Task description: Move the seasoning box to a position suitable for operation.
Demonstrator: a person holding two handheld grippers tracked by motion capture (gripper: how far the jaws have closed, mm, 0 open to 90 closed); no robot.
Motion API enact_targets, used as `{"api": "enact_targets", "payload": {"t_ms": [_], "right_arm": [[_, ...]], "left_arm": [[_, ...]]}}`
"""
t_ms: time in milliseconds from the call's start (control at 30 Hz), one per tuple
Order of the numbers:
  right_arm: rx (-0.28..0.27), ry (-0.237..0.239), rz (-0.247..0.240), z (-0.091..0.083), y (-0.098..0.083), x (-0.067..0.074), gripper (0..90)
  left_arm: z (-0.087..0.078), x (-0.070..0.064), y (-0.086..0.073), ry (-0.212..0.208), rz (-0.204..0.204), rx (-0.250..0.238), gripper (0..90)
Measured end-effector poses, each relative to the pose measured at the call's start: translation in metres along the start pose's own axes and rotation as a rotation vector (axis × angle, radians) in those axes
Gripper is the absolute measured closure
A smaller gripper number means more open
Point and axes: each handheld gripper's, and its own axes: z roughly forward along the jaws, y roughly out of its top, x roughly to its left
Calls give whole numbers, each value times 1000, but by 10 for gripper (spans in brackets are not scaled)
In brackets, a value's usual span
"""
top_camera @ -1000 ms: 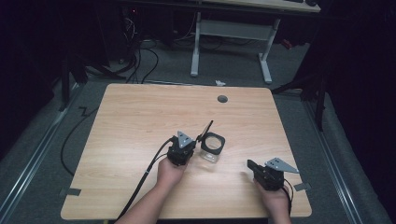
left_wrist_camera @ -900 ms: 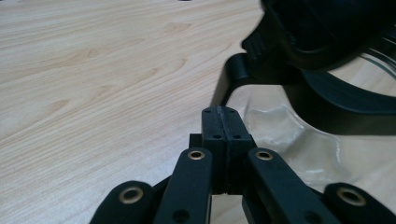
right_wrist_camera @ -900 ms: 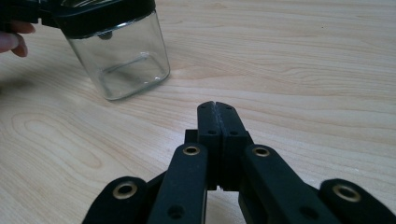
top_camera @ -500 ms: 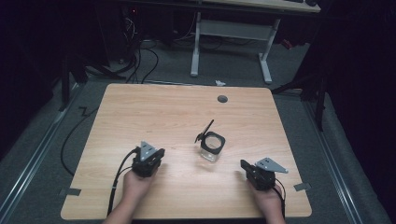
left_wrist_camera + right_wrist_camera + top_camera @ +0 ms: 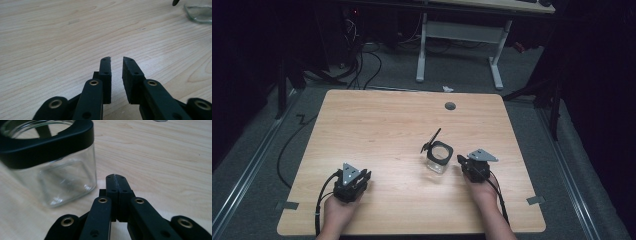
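Meanwhile, Jar Stands Free Between Two Grippers

Right of the table's (image 5: pixel 377 125) middle in the high view stands a clear glass jar (image 5: pixel 439 157) with a black collar, upright, its mouth uncovered. A thin black flap (image 5: pixel 431 141) tilts up from the collar's far left corner.

The right gripper (image 5: pixel 460 161) lies low just beside the jar on its right; whether it touches the glass I cannot tell. In the right gripper view its jaws are pressed flat together with nothing between them, the jar (image 5: pixel 52 167) close ahead and to the left.

The left gripper (image 5: pixel 364 176) rests near the table's front left, well apart from the jar. Its jaws have just been opening: the left gripper view shows a narrow gap between the pads (image 5: pixel 105 72), bare wood beyond, nothing held. The jar's base (image 5: pixel 198 12) shows at the top right corner there.

A round grey grommet (image 5: pixel 450 106) sits in the tabletop near the far edge.
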Motion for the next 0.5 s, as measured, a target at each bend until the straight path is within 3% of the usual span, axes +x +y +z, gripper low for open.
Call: {"api": "enact_targets", "payload": {"t_ms": [167,500], "right_arm": [[8,2,0,15,10,-6,900],[-9,37,-16,22,17,-1,900]], "left_arm": [[-2,0,3,-1,-9,-22,771],[-2,-2,1,-5,-8,-20,772]]}}
